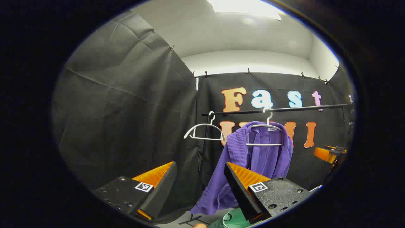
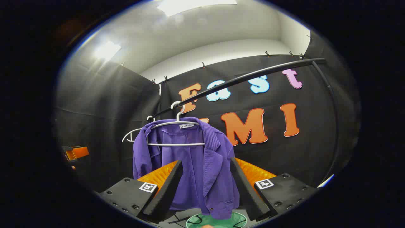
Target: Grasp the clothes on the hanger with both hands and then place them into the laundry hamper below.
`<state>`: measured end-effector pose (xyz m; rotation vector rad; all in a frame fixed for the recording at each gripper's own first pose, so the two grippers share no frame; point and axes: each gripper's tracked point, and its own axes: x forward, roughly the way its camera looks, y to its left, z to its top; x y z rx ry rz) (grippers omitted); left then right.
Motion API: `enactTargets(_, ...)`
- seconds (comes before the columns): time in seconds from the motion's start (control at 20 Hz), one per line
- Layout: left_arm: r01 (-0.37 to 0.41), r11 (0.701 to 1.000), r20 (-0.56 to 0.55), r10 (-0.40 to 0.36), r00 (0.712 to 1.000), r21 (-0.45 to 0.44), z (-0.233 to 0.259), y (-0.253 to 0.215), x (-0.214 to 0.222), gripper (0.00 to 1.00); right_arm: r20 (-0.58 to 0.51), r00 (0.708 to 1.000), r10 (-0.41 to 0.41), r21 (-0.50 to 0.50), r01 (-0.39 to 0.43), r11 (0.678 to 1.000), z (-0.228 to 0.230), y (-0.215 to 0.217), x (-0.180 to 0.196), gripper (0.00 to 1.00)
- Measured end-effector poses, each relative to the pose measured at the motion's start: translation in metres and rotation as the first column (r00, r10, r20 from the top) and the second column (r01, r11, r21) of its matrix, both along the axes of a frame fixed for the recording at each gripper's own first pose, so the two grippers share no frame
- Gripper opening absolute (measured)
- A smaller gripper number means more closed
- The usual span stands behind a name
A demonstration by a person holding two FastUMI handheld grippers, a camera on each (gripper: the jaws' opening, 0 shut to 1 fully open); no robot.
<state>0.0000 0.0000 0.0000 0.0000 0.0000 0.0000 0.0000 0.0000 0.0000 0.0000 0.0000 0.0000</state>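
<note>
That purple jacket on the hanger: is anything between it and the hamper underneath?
Nothing visible. The purple jacket hangs on its white hanger directly above the green hamper, with open air between hem and rim.

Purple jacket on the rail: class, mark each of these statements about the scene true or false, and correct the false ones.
1. The purple jacket hangs on a white hanger. True.
2. A second hanger on the rail is empty. True.
3. The right gripper is shut on the jacket. False: its fingers stand apart, short of the cloth.
4. The jacket lies in the green hamper. False: it hangs above it.
5. The left gripper is open. True.
</note>
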Motion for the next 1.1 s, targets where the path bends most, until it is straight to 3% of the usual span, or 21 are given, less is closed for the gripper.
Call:
enactTargets(0.25,0.047,0.999,-0.047,-0.046,0.998,0.02,-0.01,-0.012,0.004,0.95,-0.051,0.999,0.002,-0.012,-0.003,1.0,-0.023,-0.005,0.021,1.0)
enactTargets(0.3,0.058,0.998,-0.06,-0.057,0.997,0.018,-0.013,-0.015,0.001,0.95,-0.052,0.999,0.002,-0.019,-0.003,1.0,-0.023,-0.006,0.024,0.89)
enactTargets(0.35,0.066,0.998,-0.07,-0.064,0.995,0.018,-0.014,-0.018,0.0,0.95,-0.051,0.999,-0.003,-0.026,0.002,1.0,-0.023,-0.008,0.025,0.97)
enactTargets(0.45,0.071,0.997,-0.088,-0.069,0.994,0.019,-0.017,-0.02,-0.001,0.95,-0.051,0.999,-0.018,-0.034,0.016,0.999,-0.023,-0.013,0.026,0.97)
enactTargets(0.5,0.072,0.997,-0.096,-0.07,0.993,0.017,-0.018,-0.02,-0.002,0.95,-0.053,0.998,-0.022,-0.033,0.02,0.999,-0.024,-0.015,0.026,0.89)
enactTargets(0.55,0.073,0.997,-0.104,-0.071,0.992,0.015,-0.019,-0.022,-0.002,0.92,-0.057,0.998,-0.022,-0.029,0.02,0.999,-0.025,-0.015,0.025,0.89)
enactTargets(0.6,0.075,0.997,-0.109,-0.073,0.991,0.013,-0.02,-0.023,-0.002,0.92,-0.061,0.998,-0.019,-0.024,0.018,1.0,-0.027,-0.016,0.024,0.97)
enactTargets(0.7,0.076,0.997,-0.117,-0.074,0.99,0.01,-0.027,-0.028,0.004,0.92,-0.065,0.998,-0.019,-0.026,0.017,1.0,-0.028,-0.016,0.025,0.97)
enactTargets(0.75,0.076,0.997,-0.12,-0.074,0.99,0.012,-0.028,-0.029,0.006,0.99,-0.065,0.998,-0.024,-0.032,0.022,0.999,-0.028,-0.017,0.025,0.97)
enactTargets(1.1,0.07,0.996,-0.119,-0.063,0.991,0.057,-0.033,-0.031,0.017,0.95,-0.092,0.996,-0.01,-0.025,0.008,1.0,-0.048,-0.015,0.046,0.97)
